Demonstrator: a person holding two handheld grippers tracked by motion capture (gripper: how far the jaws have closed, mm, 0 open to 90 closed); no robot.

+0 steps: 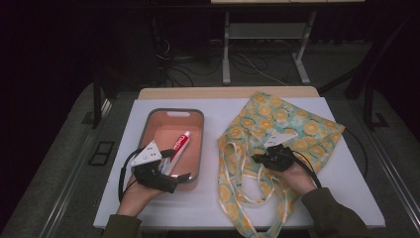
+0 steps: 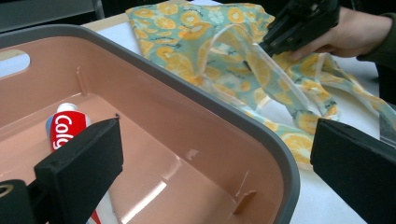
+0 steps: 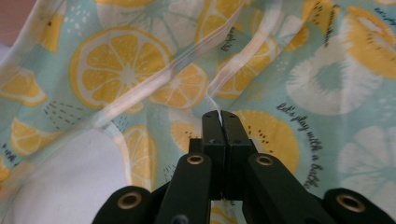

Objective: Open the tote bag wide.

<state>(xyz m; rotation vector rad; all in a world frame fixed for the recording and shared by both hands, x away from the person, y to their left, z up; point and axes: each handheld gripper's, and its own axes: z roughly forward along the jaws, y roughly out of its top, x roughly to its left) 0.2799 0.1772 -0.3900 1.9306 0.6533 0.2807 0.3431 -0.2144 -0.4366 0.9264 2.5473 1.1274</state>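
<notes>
On the white tabletop (image 1: 208, 203) the right gripper (image 1: 257, 158) pinches the fruit-print bag (image 1: 292, 124) at its mouth, while the left gripper (image 1: 171, 168) hangs spread above the toothpaste (image 1: 181, 144), lying ungrasped in the tub (image 1: 198, 119) just ahead, so packing seems barely begun.

Black two-jaw grippers, brass-ringed screws near the right gripper (image 3: 220, 122); grey triangular plates, black cables, olive sleeves (image 1: 334, 214)
</notes>
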